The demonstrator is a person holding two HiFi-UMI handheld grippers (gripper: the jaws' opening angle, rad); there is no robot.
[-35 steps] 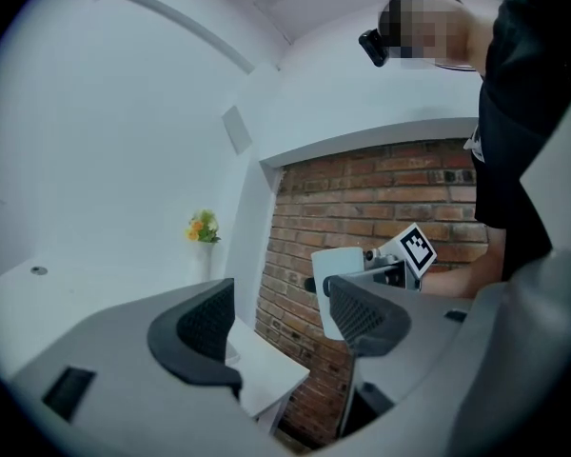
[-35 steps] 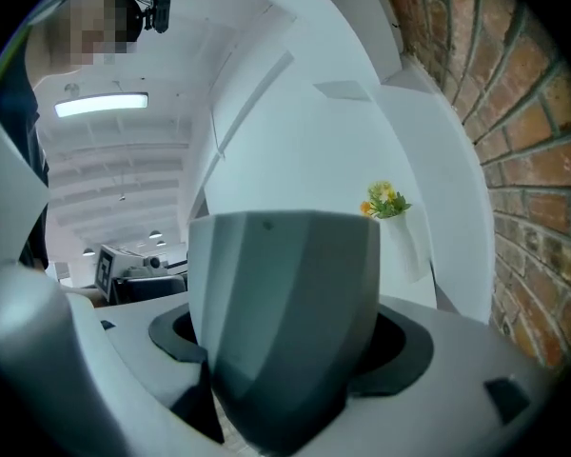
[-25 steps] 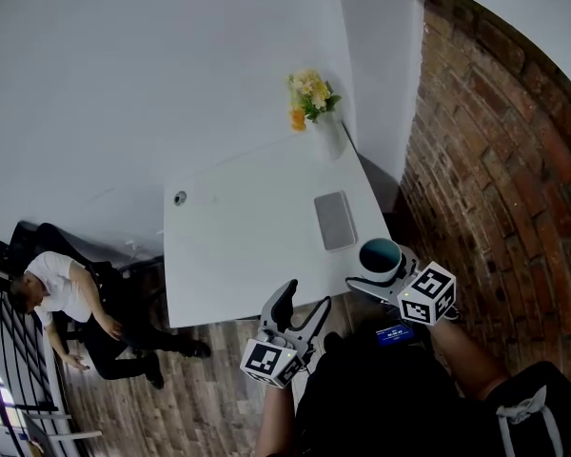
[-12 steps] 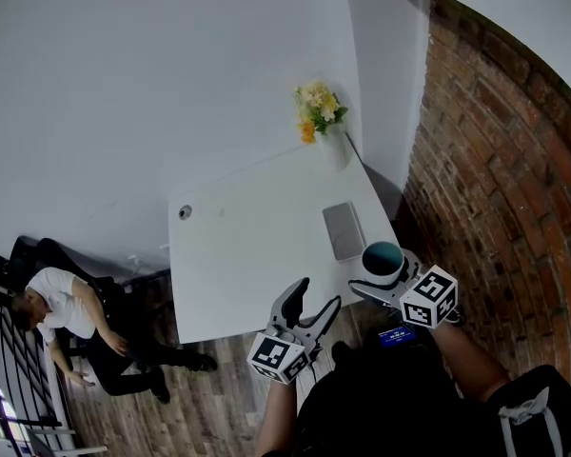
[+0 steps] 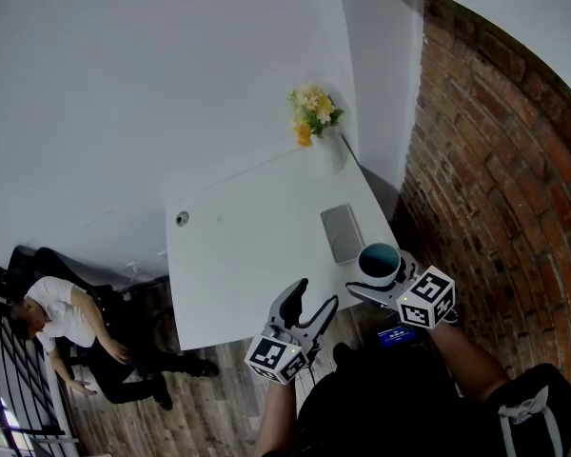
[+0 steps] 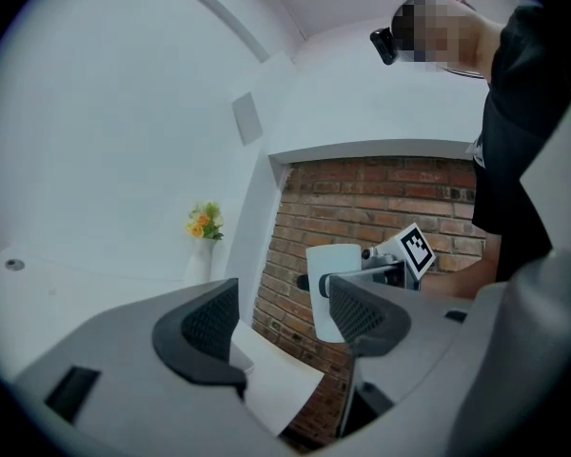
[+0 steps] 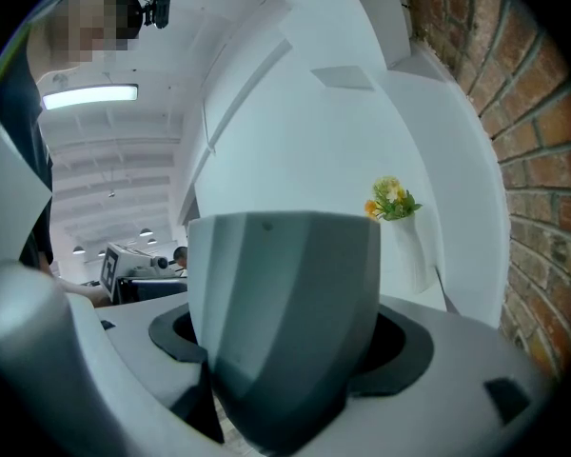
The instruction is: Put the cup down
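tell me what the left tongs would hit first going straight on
Probably the near corner of the white table, seen between the open left tongs; depth is unclear.

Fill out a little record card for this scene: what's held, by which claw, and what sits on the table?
cup: white outside, teal inside, upright, held by the near right corner of the table
right gripper: shut on the cup
left gripper: open, empty, just off the table's front edge
table: white; carries flower vase, flat grey pad, small round fitting
wall at right: brick
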